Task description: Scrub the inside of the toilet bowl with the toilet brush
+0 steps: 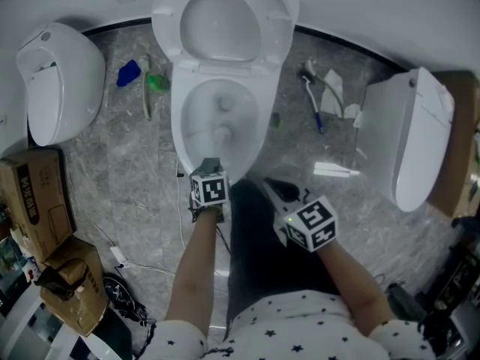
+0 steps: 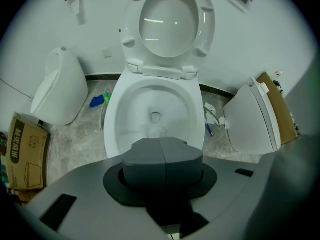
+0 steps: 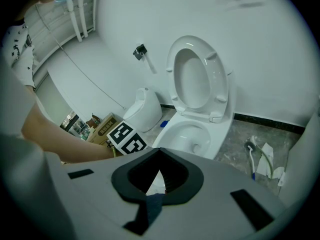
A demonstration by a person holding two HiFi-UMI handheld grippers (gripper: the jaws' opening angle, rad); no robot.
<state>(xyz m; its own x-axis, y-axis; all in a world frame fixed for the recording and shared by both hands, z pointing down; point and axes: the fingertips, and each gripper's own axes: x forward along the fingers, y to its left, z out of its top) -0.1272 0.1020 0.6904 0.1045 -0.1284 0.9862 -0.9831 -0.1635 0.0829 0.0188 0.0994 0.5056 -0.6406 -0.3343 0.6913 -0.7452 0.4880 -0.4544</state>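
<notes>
Open toilet bowl [image 1: 201, 115] at centre; below it, left gripper [image 1: 209, 164] pressed together, right gripper [image 3: 158, 176] slightly spread, empty.

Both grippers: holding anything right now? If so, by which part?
Nothing is held. The left gripper is shut on nothing; the right gripper is open and empty. The blue-and-white-handled brush lies untouched on the grey floor.
</notes>
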